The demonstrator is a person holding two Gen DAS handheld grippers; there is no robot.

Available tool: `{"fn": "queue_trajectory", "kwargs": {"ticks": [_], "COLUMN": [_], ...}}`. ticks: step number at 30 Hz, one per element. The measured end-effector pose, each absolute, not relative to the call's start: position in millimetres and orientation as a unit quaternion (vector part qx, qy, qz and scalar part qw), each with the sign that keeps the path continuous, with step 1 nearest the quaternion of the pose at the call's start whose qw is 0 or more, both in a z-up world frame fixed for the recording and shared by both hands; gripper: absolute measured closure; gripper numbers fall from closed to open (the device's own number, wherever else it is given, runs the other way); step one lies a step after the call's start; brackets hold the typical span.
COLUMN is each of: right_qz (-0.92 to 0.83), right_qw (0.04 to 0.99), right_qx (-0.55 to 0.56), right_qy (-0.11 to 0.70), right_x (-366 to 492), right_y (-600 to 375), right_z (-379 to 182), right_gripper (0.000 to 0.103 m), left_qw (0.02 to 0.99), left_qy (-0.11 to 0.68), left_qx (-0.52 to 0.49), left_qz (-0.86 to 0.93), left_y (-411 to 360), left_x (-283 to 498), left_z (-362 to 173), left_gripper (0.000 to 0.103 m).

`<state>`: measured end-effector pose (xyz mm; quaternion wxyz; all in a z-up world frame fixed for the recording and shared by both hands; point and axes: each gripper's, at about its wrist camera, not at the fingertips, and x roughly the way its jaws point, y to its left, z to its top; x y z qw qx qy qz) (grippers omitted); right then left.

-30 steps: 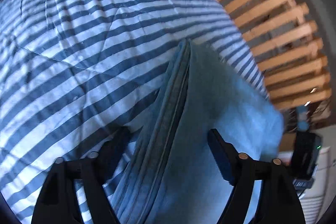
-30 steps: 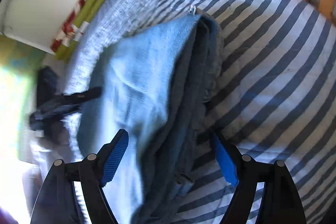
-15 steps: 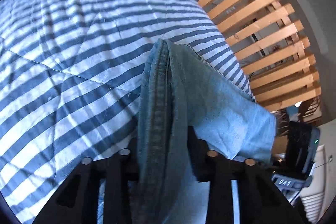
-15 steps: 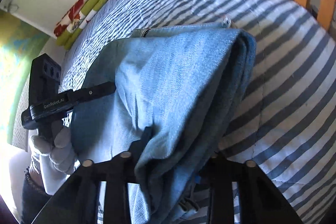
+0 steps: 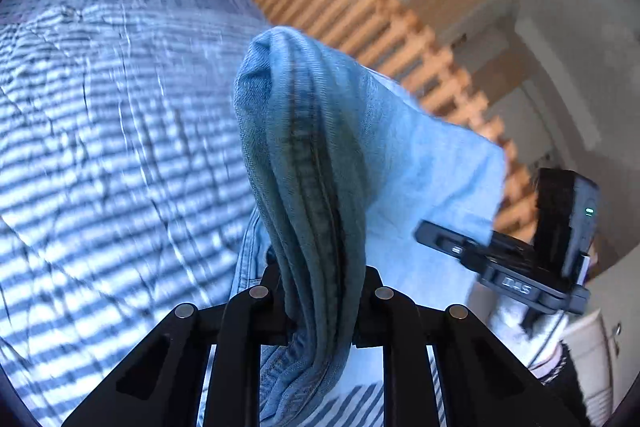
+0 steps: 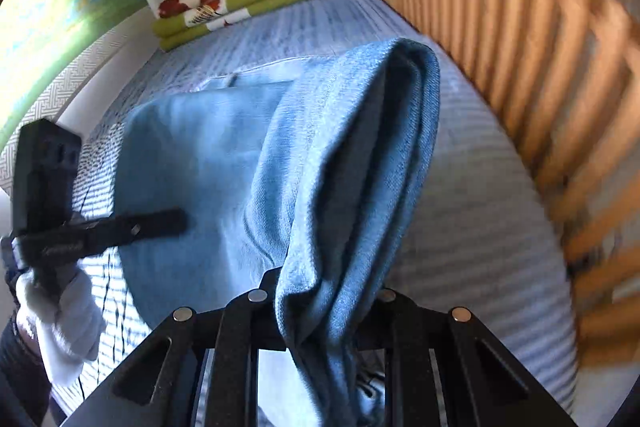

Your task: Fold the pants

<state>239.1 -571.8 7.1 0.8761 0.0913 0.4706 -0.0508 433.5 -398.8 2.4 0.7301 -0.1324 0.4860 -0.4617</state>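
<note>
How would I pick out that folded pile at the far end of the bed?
Follow the striped bedspread to its far end by the wall. There lie the folded cloths, stacked flat. Unlike the blue jeans, they are lime green with red and white flowers.

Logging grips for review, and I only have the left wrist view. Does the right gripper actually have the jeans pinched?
Observer: Yes. In the right wrist view, the right gripper has a bunched fold of the jeans between its jaws, which are closing on it.
Operator: Is the left hand bare?
Observer: No, the left hand wears a white glove.
</note>
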Motion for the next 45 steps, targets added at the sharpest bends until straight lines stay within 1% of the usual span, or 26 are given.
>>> {"fn": "queue_trajectory", "kwargs": {"ticks": [7,10,11,12,13,14,15,17,18,19,22,24,25,29,32,34,36,38,41,43,44,45], "right_qz": [-0.023,-0.020,-0.025,-0.042,-0.063,-0.086,-0.116,-0.158,-0.172,-0.188,-0.178,-0.156,-0.148,-0.088,-0.049,-0.032,-0.057,-0.083,-0.110,-0.124,-0.136,-0.139], "right_qw": [0.881,0.882,0.879,0.875,0.869,0.863,0.857,0.860,0.865,0.869,0.891,0.894,0.893,0.889,0.871,0.848,0.834,0.822,0.787,0.781,0.782,0.782], "right_qx": [0.013,-0.020,-0.032,-0.044,-0.047,-0.043,-0.041,-0.034,-0.035,-0.028,0.023,0.020,0.026,0.068,0.067,0.113,0.152,0.203,0.303,0.333,0.337,0.348], "right_qy": [0.472,0.471,0.475,0.481,0.488,0.496,0.500,0.484,0.470,0.458,0.418,0.420,0.425,0.444,0.485,0.517,0.528,0.526,0.526,0.514,0.506,0.497], "right_x": [343,374,386,402,409,416,419,407,399,390,357,341,335,293,264,251,246,248,247,247,248,251], "right_y": [-573,-573,-573,-573,-576,-580,-584,-593,-596,-600,-605,-594,-590,-571,-544,-538,-549,-569,-599,-609,-613,-617], "right_z": [9,-1,-9,-19,-28,-37,-44,-46,-44,-41,-29,-32,-34,-46,-63,-79,-90,-100,-118,-123,-125,-127], "right_gripper": [0.086,0.086,0.083,0.079,0.071,0.067,0.065,0.062,0.060,0.055,0.055,0.055,0.055,0.055,0.055,0.055,0.054,0.049,0.048,0.046,0.041,0.038], "left_qw": [0.752,0.755,0.764,0.775,0.778,0.776,0.771,0.781,0.789,0.795,0.812,0.817,0.818,0.788,0.783,0.787,0.781,0.777,0.764,0.763,0.759,0.756], "left_qy": [0.460,0.453,0.448,0.449,0.463,0.476,0.494,0.495,0.487,0.477,0.438,0.431,0.427,0.461,0.478,0.478,0.482,0.489,0.503,0.502,0.504,0.505], "left_qx": [-0.194,-0.231,-0.242,-0.243,-0.244,-0.244,-0.245,-0.233,-0.226,-0.220,-0.205,-0.166,-0.162,-0.155,-0.128,-0.106,-0.101,-0.098,-0.075,-0.050,-0.046,-0.045], "left_qz": [-0.430,-0.413,-0.396,-0.372,-0.347,-0.335,-0.318,-0.300,-0.299,-0.302,-0.327,-0.345,-0.348,-0.377,-0.377,-0.376,-0.385,-0.384,-0.397,-0.405,-0.411,-0.415], "left_y": [-395,-395,-394,-394,-395,-394,-392,-385,-381,-377,-369,-371,-370,-358,-351,-349,-349,-349,-358,-368,-371,-374], "left_x": [504,534,543,550,561,567,574,577,575,572,552,534,526,495,467,449,436,427,415,406,403,398], "left_z": [14,-1,-10,-18,-30,-38,-49,-52,-49,-43,-17,-3,0,-10,-18,-24,-31,-35,-45,-47,-48,-49], "left_gripper": [0.085,0.085,0.085,0.082,0.074,0.071,0.066,0.065,0.060,0.059,0.059,0.059,0.057,0.054,0.053,0.053,0.053,0.053,0.053,0.053,0.053,0.053]}}
